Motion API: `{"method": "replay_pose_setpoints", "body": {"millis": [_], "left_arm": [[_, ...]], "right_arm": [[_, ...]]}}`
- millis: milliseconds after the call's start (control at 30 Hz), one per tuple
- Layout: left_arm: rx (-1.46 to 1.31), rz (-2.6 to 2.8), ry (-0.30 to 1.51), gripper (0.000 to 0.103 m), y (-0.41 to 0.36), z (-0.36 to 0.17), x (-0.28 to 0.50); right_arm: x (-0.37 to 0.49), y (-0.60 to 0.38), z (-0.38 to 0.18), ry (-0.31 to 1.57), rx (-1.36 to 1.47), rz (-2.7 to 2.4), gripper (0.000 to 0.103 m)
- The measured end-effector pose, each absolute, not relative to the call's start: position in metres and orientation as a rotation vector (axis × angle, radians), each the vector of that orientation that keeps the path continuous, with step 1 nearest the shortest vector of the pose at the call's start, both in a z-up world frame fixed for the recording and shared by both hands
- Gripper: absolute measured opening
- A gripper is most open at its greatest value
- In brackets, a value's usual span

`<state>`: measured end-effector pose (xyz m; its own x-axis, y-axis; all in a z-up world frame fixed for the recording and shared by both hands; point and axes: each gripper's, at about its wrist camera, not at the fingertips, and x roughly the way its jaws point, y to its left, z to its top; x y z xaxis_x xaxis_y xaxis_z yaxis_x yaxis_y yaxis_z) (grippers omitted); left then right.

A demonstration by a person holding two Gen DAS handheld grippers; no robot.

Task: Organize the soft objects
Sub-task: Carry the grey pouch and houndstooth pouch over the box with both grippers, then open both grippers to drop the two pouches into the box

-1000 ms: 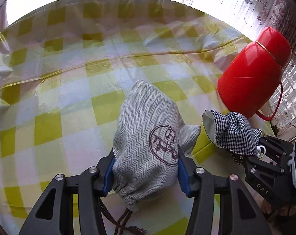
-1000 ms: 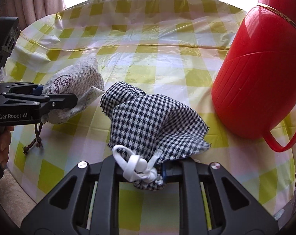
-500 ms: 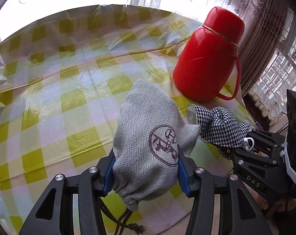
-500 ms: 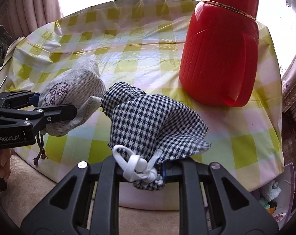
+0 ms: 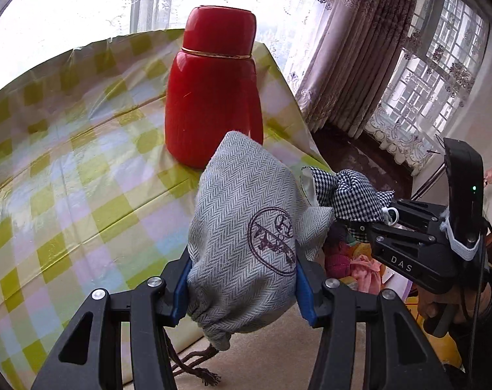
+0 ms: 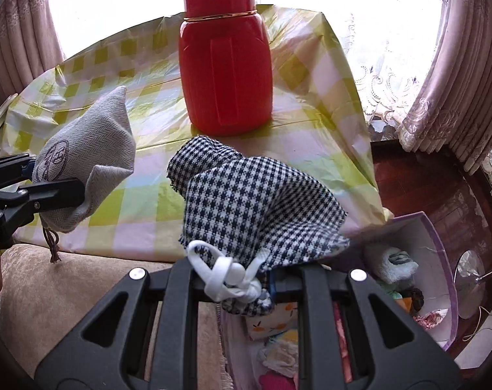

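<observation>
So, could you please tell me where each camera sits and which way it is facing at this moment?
Left wrist: on the left gripper, looking over the grey pouch it clamps toward the red flask; the right gripper and a hand show.
Right wrist: on the right gripper, looking over the checked pouch toward the flask, with a purple bin below; the left gripper shows.
Shared: both pouches, flask, checked tablecloth.

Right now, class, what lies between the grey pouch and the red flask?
In the right wrist view, only bare checked tablecloth shows between the grey pouch and the red flask.
</observation>
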<state>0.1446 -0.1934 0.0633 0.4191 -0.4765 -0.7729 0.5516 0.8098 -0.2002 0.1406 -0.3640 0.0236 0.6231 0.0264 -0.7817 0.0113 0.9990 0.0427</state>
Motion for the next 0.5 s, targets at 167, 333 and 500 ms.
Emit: {"method": "replay_pose_setpoints", "body": {"millis": [167, 333, 500], "left_arm": [[0.169, -0.761, 0.927, 0.053, -0.248, 0.071, 0.116], [0.175, -0.84, 0.968, 0.054, -0.292, 0.067, 0.096], [0.131, -0.824, 1.032, 0.055, -0.322, 0.057, 0.085]], "right_arm": [[0.109, -0.424, 0.034, 0.885, 0.078, -0.11, 0.021], [0.082, -0.464, 0.039, 0.871, 0.106, -0.188, 0.021], [0.065, -0.485, 0.033, 0.884, 0.151, -0.216, 0.021]]}}
